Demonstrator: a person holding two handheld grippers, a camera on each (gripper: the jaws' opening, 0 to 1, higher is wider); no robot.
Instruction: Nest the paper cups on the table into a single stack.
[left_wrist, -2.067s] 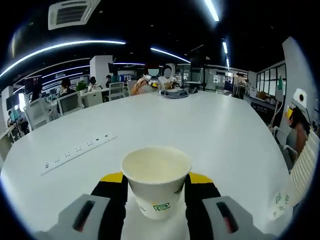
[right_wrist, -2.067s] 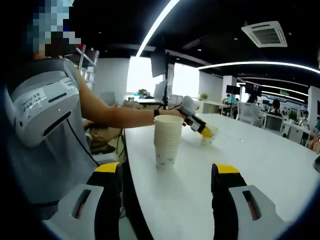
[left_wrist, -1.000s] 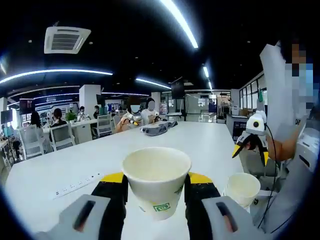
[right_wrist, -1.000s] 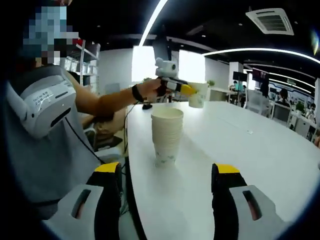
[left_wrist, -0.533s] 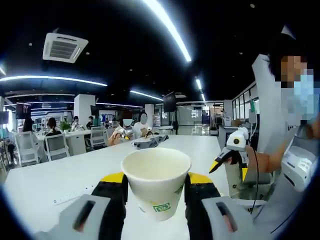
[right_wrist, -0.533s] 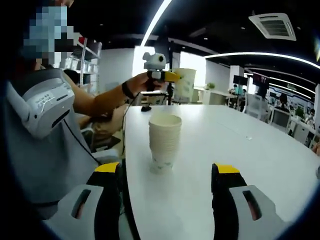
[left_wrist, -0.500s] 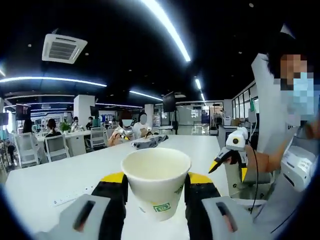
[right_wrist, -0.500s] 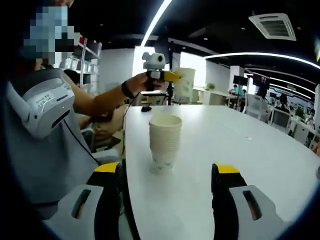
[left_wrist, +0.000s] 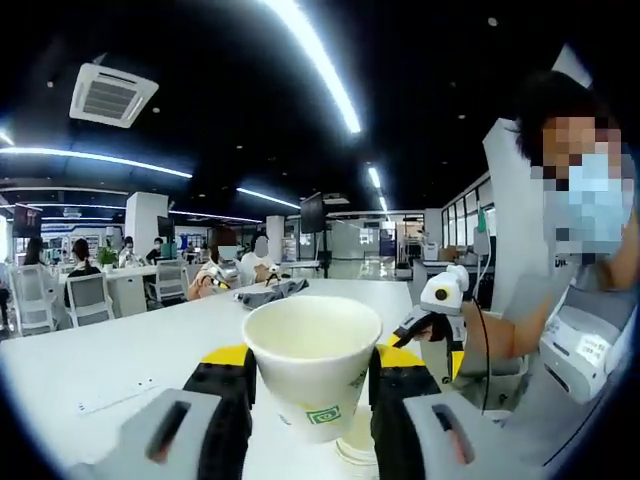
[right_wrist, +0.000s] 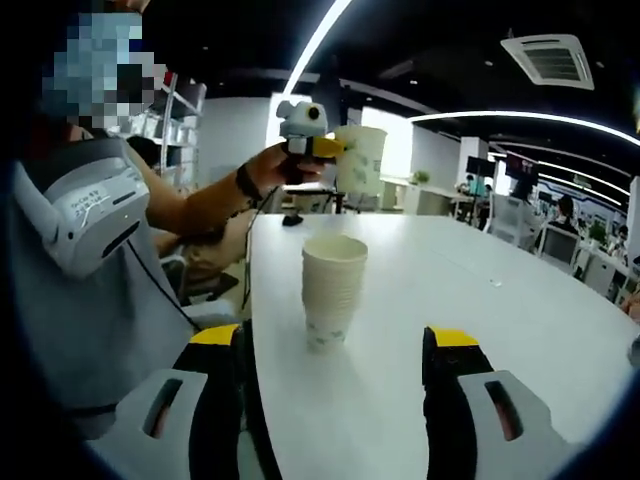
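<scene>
Aloft, left hand-held gripper (left_wrist: 312, 372) clamps cup (left_wrist: 312, 362) (upright).

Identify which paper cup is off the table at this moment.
The single cup clamped in the left tool, held in the air above the stack. The stacked cups stand nested on the white table.

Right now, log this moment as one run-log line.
left gripper: shut on paper cup, held above the table | right gripper: open, holding nothing | cup stack: upright on white table | cup not yet nested
</scene>
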